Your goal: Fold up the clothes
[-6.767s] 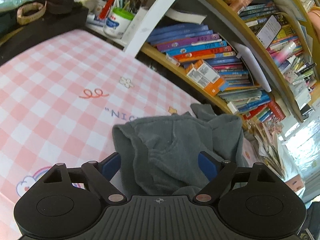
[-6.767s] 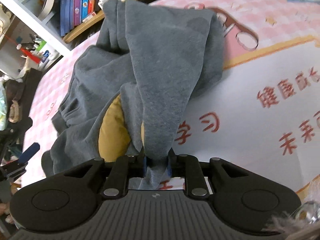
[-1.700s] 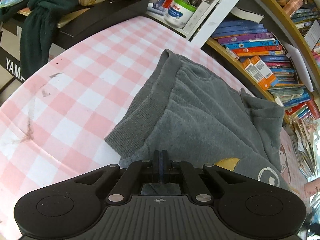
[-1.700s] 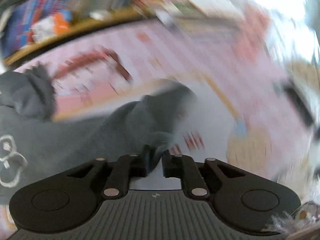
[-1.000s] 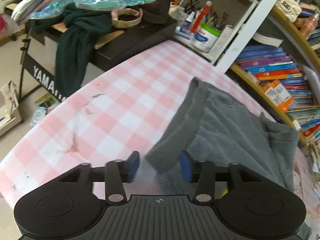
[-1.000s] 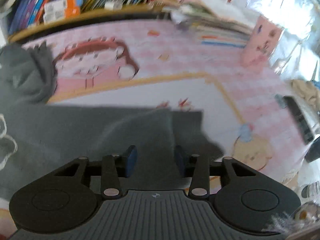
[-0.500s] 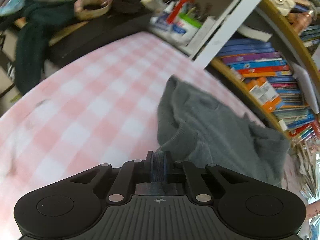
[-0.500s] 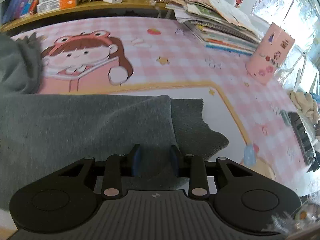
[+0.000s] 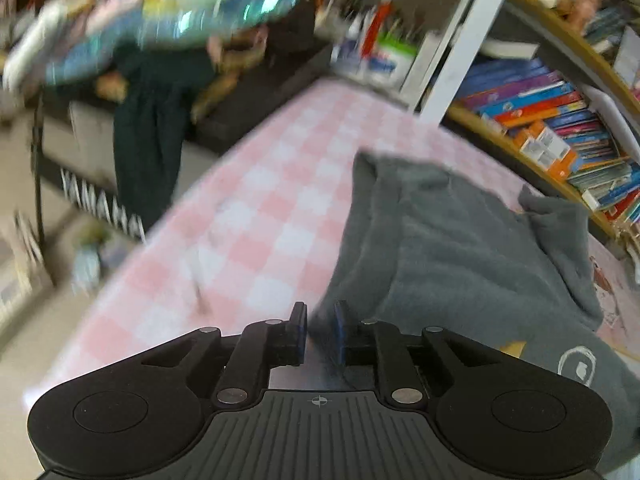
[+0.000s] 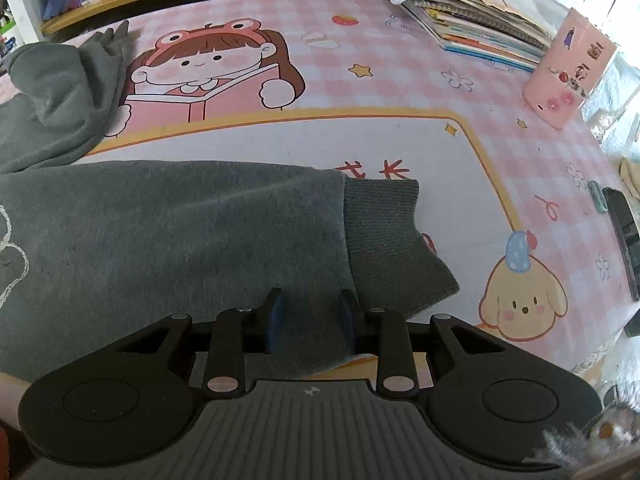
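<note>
We counted one sweater, grey, spread flat over the table; one ribbed cuff showed at the end of a sleeve in the right wrist view, and a second bunched fold of the same garment lay at the far left beside the cartoon girl printed on the mat. Two grippers were in play. The left gripper had its fingers drawn close with a narrow gap, a dark edge of sweater between the pads; the picture was motion-blurred, so we could not tell whether it truly pinched the cloth. The right gripper stood with its fingers apart, straddling the sleeve just short of the cuff, the fabric lying between them unpinched.

On the table we noted one pink cup with stickers at the far right, one stack of books and papers just behind it, and one dark phone-like slab near the right edge (partly cut off by the frame).

The surface was a pink-and-white checked mat, with a white panel bordered in yellow, a puppy, stars and flowers printed on it. Around it: a wooden shelf packed with many book spines, a white upright post, one tub of pens, and a dark garment draped over a black stand lettered YAMAHA. The far left of the room was too blurred to read.
</note>
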`<state>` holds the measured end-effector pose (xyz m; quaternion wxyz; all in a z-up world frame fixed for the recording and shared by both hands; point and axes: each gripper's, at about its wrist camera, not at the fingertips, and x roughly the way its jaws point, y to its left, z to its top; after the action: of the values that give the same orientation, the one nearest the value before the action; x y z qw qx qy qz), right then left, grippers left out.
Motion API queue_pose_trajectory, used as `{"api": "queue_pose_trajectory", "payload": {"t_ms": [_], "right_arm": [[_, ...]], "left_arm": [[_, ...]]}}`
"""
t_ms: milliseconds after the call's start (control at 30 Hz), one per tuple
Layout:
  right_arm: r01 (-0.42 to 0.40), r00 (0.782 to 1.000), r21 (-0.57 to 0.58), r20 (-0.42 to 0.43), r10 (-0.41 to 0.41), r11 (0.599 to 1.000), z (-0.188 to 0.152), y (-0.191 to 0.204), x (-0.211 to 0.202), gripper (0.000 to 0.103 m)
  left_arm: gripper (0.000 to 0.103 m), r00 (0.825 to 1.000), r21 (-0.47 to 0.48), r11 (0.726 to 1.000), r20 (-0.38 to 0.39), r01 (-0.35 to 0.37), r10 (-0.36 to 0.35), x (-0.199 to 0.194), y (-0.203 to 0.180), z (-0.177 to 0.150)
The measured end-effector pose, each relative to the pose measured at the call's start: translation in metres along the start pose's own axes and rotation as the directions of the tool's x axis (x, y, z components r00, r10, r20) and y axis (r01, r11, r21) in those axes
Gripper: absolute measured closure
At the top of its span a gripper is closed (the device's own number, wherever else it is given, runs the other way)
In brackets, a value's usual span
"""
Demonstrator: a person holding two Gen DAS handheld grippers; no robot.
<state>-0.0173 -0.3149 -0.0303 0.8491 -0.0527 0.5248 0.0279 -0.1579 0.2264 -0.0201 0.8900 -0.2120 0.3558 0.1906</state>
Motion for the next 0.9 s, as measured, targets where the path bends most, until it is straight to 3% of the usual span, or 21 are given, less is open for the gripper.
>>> {"api": "queue_pose_trajectory", "payload": {"t_ms": [67,200,533,700,900], "right_arm": [[0.015,1.000,0.000,0.026,-0.015,1.000,0.004,0.003,-0.005,0.072],[0.019,0.993,0.014,0.113,-0.021,1.000,0.010,0.006,-0.013,0.069],[0.051,0.996,0.088,0.064,-0.057,0.995,-0.006,-0.018,0.001,0.071],[0.002,0.991,0.083,0.132,-0.013,0.997,0.006,-0.010,-0.016,0.067],[-0.094,0.976,0.007,0.199,0.090,0.996,0.048,0.015,-0.018,0.060]], "left_arm": [[0.088,0.998,0.004,1.000,0.064,-0.014,0.014,-0.008,-0.005,0.010],[0.088,0.999,-0.007,0.999,0.014,0.031,-0.031,0.009,-0.012,0.008],[0.091,0.984,-0.042,0.989,-0.107,0.141,-0.145,0.050,-0.030,0.003],[0.088,0.986,-0.048,0.989,-0.083,0.140,-0.144,0.048,-0.042,0.010],[0.073,0.988,0.000,0.988,-0.019,0.156,-0.156,0.032,-0.070,0.009]]}}
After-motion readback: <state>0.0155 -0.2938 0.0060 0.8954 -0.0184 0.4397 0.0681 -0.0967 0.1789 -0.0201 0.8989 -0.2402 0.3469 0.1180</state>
